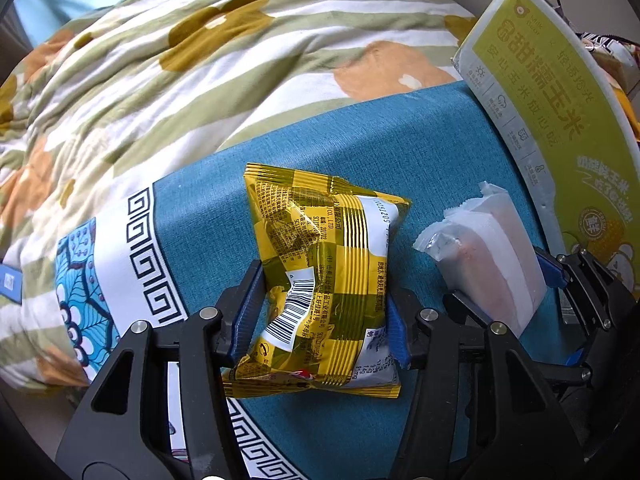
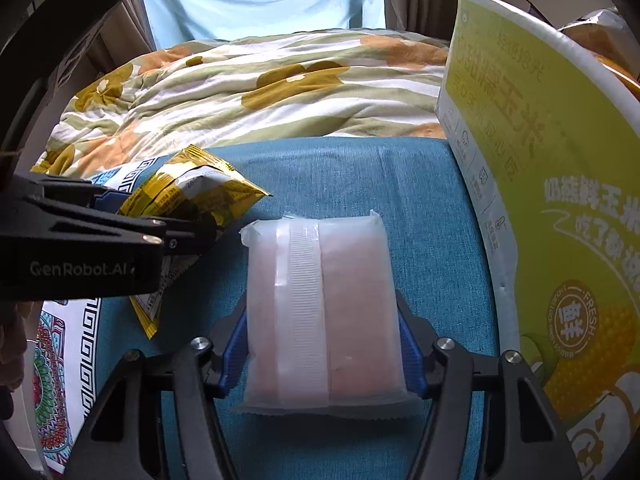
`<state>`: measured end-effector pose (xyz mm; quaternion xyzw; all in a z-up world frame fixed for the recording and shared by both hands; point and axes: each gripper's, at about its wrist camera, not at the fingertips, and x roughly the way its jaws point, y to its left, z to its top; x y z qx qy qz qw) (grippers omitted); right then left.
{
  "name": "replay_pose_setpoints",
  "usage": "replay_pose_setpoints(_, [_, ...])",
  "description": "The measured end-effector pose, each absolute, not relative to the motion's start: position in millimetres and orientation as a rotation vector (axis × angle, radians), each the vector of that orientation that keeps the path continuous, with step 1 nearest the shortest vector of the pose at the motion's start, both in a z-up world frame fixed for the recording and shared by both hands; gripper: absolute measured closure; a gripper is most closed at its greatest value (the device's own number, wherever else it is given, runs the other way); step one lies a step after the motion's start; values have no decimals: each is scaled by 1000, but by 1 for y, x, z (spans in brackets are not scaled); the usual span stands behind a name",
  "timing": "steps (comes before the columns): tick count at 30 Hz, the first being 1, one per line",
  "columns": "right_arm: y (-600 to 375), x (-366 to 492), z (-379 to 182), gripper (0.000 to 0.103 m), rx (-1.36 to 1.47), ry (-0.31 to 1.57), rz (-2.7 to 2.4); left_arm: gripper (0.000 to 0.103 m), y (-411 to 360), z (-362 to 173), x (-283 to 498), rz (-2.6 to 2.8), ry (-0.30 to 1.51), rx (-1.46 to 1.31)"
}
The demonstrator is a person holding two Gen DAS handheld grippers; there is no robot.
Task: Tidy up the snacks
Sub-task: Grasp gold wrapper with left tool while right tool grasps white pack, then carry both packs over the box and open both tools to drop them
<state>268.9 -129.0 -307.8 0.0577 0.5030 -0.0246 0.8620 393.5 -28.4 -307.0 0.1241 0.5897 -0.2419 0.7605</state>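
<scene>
Left gripper (image 1: 320,312) is clamped on the yellow snack bag (image 1: 320,264), blue pads denting the foil at mid-height on both sides. Right gripper (image 2: 322,354) is closed on the pale wrapped snack (image 2: 320,308), pads squeezing its long edges. Both packets sit on the blue cloth (image 2: 360,176), the yellow bag just left of the pale one, close but apart. The green-and-white box (image 2: 552,184) stands at the cloth's right edge, just beside the pale snack; the flowered quilt (image 1: 180,80) lies beyond the cloth's far edge. Step looks like pickup with both grips set. To do it well: lift straight up off the cloth, keep the two packets apart, don't squeeze further, and keep the right one clear of the box wall.
</scene>
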Motion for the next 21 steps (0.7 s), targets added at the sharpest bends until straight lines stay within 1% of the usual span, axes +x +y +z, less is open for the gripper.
replay_pose_setpoints(4, [-122, 261, -286, 44, 123, 1011, -40, 53, -8, -274, 382, -500, 1239, 223])
replay_pose_setpoints(8, [-112, 252, -256, 44, 139, 957, -19, 53, 15, -225, 363, -466, 1157, 200])
replay_pose_setpoints(15, [-106, 215, -175, 44, 199, 816, 29, 53, 46, -130, 312, -461, 996, 125])
replay_pose_setpoints(21, [-121, 169, -113, 44, 244, 732, 21, 53, 42, -74, 271, -547, 884, 79])
